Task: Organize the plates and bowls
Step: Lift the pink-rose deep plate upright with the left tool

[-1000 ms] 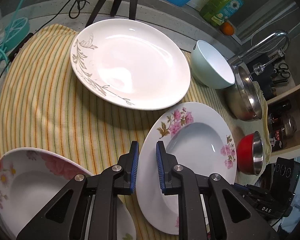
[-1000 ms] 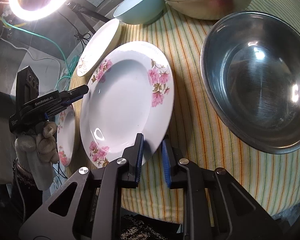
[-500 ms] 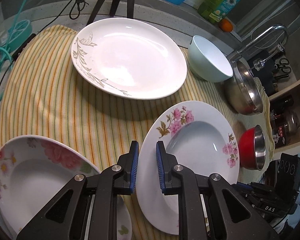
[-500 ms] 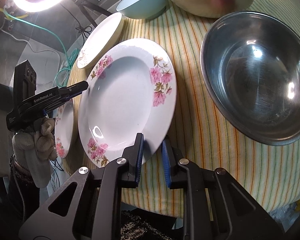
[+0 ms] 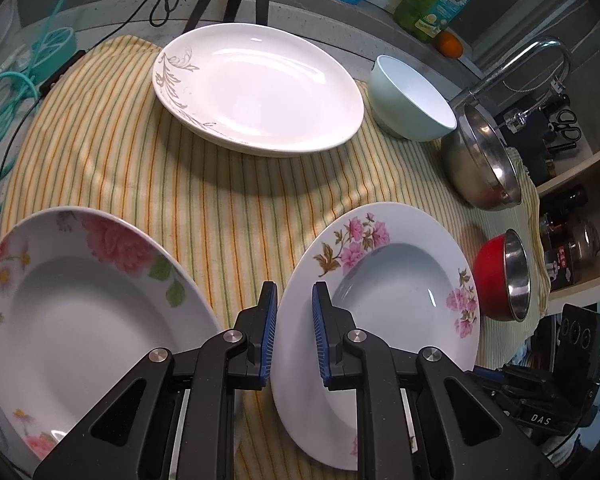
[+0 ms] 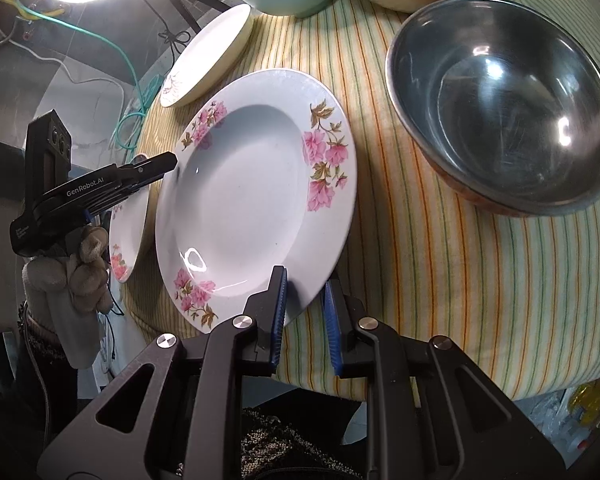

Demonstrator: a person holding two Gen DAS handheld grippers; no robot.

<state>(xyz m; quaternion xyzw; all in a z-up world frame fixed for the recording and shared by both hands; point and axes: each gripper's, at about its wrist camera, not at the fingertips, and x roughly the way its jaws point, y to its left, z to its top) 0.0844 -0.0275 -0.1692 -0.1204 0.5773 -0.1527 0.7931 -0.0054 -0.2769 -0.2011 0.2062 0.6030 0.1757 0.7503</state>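
Plates are mid-sort: the pink-flowered plate [image 6: 256, 196] is tilted off the counter [image 6: 440, 280], its rim pinched in both the right hand-held gripper [image 6: 305, 308] and the left hand-held gripper [image 5: 294, 322], so uneven pulling could slip it onto the neighbouring rose plate [image 5: 80, 308] left of it.

Black grippers [image 5: 294, 336], blue-padded jaws, silver screws, grey knit glove [image 6: 70, 276]

Your widest open lane is the bare striped cloth [image 5: 148, 176] between the oval white plate [image 5: 260, 88] and the two flowered plates. On your right the steel bowl [image 6: 504, 108] sits near the pink-flower plate [image 6: 256, 196], leaving a narrow strip. Beyond, the pale blue bowl [image 5: 410, 100] and a second steel bowl [image 5: 480, 160] crowd the edge.
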